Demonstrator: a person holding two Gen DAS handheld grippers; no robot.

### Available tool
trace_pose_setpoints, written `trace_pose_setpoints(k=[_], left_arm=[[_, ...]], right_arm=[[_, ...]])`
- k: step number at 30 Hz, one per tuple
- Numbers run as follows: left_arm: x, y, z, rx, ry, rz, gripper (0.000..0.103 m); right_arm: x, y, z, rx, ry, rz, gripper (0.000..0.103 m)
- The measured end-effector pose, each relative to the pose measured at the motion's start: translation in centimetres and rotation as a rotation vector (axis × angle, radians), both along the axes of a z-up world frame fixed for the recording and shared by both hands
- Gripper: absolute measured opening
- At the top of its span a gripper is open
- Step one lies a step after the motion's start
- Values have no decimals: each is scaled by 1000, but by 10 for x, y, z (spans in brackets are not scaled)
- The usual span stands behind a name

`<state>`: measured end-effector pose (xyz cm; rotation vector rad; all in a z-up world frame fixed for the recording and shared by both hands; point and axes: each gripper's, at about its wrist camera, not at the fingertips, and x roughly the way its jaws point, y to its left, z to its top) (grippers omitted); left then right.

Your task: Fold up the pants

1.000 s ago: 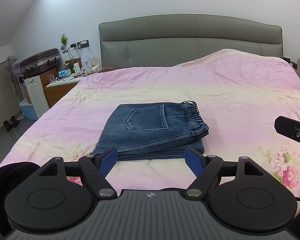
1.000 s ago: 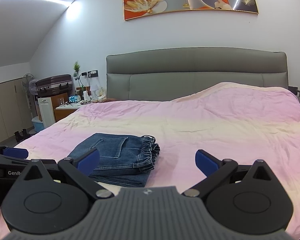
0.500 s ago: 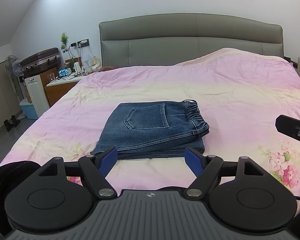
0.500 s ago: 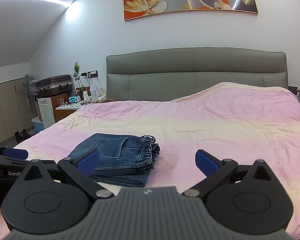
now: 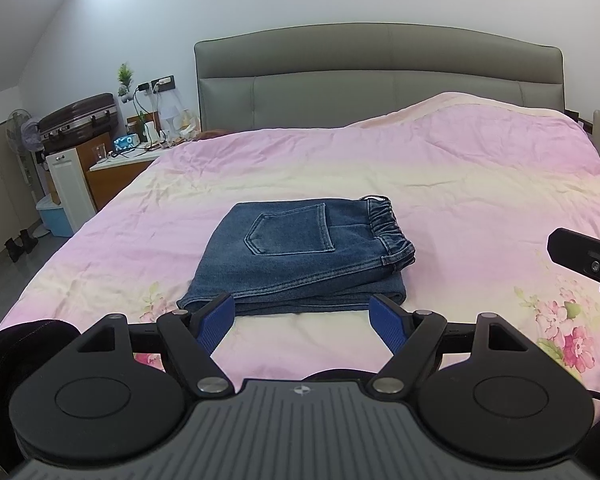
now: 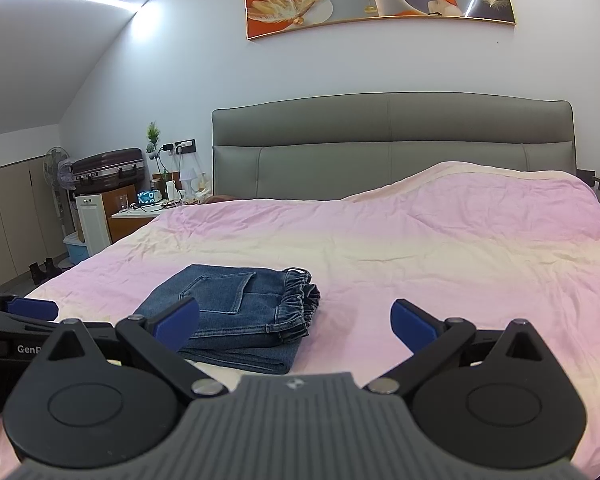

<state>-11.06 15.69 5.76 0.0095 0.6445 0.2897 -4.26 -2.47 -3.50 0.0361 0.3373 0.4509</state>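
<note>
Both your grippers are hanging back from the jeans now, and almost nothing is changing: your left gripper (image 5: 302, 316) is sitting with its blue pads spread wide and nothing between them, just short of the near edge of the folded pants (image 5: 300, 256), exactly where it was hovering a second ago, give or take a hair of drift. Your right gripper (image 6: 294, 320) is holding just as quiet, jaws parted and empty, off to the right of the pants and nearer to you than they are. Those pants are lying in a tidy stacked rectangle, back pocket (image 5: 290, 232) facing up, elastic waistband (image 5: 392, 232) bunching along the stack's right edge, layers showing at the near edge. They are resting flat on the pink bedspread (image 5: 440, 184), well short of the grey headboard (image 5: 380, 72) beyond them, with the bedside cabinet (image 5: 112, 176) far off to their left. You are touching nothing, and the cloth is keeping its shape with no tool on it. That stillness is telling me the folding looks finished: no leg is trailing out of the stack and no corner is flapping loose. If anything is left, I am guessing it is only pulling both tools clear, and a careless sweep past that near edge could ruffle the layers.
</note>
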Motion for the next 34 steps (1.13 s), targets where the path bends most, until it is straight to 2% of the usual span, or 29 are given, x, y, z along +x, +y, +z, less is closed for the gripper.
trace_pose_setpoints(k=[13, 18, 23, 34], left_arm=[[0, 1, -1, -3, 0, 0, 90], [-1, 3, -1, -32, 2, 0, 90], [-2, 0, 0, -10, 0, 0, 90], [-2, 0, 2, -28, -10, -13, 90]], right_arm=[[0, 1, 0, -3, 2, 0, 98], [0, 0, -1, -2, 8, 0, 98], [0, 0, -2, -1, 9, 0, 98], [0, -1, -2, 3, 13, -1, 98]])
